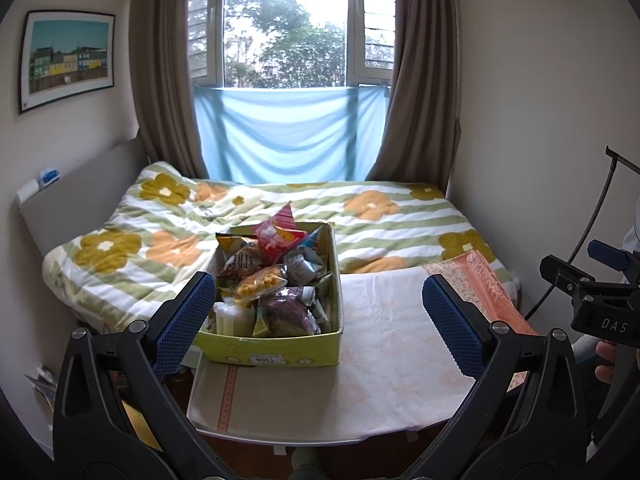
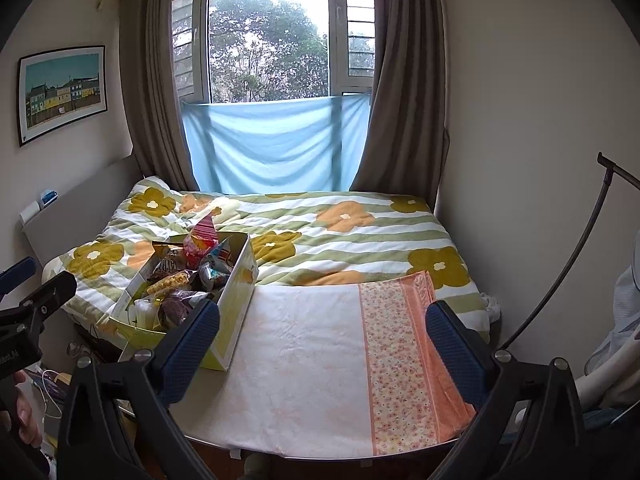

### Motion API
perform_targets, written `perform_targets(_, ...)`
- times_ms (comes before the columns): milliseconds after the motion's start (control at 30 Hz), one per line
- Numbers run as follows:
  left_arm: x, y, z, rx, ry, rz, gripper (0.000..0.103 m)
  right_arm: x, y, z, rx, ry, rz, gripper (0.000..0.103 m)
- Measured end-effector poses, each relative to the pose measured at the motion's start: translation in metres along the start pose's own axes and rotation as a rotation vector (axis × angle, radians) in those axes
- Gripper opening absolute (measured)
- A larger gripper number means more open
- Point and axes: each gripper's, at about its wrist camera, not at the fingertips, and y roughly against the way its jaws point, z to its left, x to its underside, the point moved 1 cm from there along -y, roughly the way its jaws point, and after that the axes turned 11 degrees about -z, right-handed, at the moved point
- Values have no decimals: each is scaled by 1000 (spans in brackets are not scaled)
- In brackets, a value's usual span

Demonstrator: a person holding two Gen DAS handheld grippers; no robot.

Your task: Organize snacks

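Yellow-green snack box [image 1: 276, 354], long axis toward window [image 1: 286, 24], both grippers spread wide

Few marks can be read. On the black body of the right gripper [image 1: 592, 300], seen at the right edge of the left wrist view, white capital letters read "DAS". The yellow-green snack box [image 1: 276, 354] carries a small white sticker [image 1: 267, 359] low on its near wall; the print on it is upside down and looks like "1308", though the digits are not sure. Inside the box, toward its far left corner, a brown snack packet [image 1: 240, 262] shows large pale letters, partly hidden, something like "ATRE". Other packets in the box bear print too small or crumpled to read.
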Motion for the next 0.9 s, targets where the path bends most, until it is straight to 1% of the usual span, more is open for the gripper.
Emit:
perform_targets(267, 0, -1, 1, 1, 6, 2, 103, -2, 0, -1, -2, -7, -8, 102)
perform_targets(900, 3, 2, 0, 0, 26, 6, 103, -1, 2, 5, 4, -5, 5, 102)
